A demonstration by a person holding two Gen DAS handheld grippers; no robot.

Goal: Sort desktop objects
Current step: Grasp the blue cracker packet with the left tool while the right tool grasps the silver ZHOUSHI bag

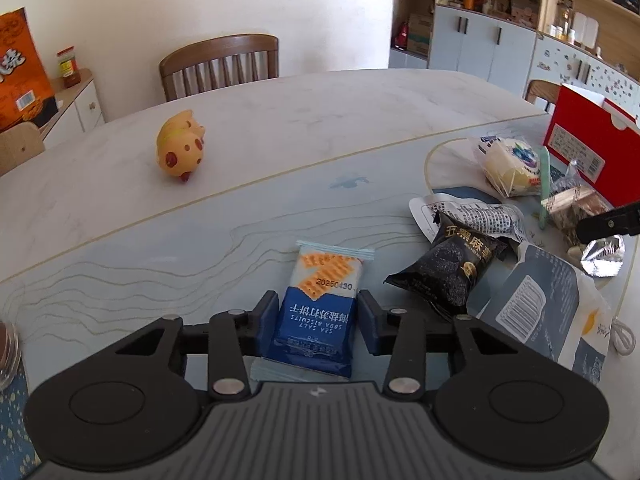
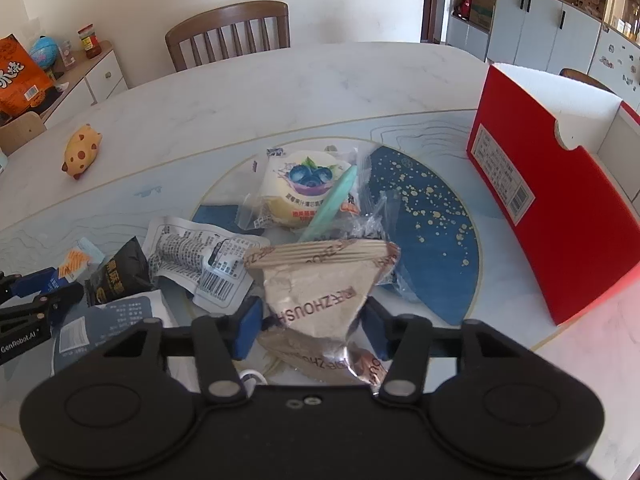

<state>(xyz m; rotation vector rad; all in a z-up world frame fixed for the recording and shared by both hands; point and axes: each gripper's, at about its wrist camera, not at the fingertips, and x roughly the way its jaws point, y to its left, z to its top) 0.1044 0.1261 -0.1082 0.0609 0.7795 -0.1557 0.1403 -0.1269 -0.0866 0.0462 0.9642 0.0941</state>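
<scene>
Left hand-held gripper (image 1: 318, 322): its blue pads sit on either side of the soda biscuit packet (image 1: 320, 300); the left pad touches the wrapper, while at the right pad I cannot tell whether it touches or leaves a sliver of gap.
Soda biscuit packet: blue and white, lying flat on the table (image 1: 280, 128), its long axis running from 6 toward 12 o'clock out of the jaws in the left wrist view.
Right hand-held gripper (image 2: 312, 330): jaws part-way in, pads pressed against the narrow lower end of the brown snack pouch (image 2: 320, 280), which looks pinched there.
Brown snack pouch: fans out wide toward 12 o'clock from the pads; its crimped tail trails toward 5 o'clock under the gripper body.
Black sesame packet (image 1: 448, 268): just beside the biscuit packet, at its 3 o'clock in the left wrist view.
Blueberry cake packet (image 2: 300, 188): at 12 o'clock from the brown pouch, on the round blue mat (image 2: 432, 216), with a mint-green strip (image 2: 332, 204) lying across its right side.
White printed wrapper (image 2: 200, 252): crumpled, at 9 o'clock from the brown pouch.
Red box (image 2: 560, 208): open-topped, standing at 3 o'clock of the pile, well apart from both grippers.
Yellow spotted toy (image 1: 180, 146): alone on the bare table at 11 o'clock from the biscuit packet.
Wooden chair (image 1: 220, 64): at the table's far edge.
</scene>
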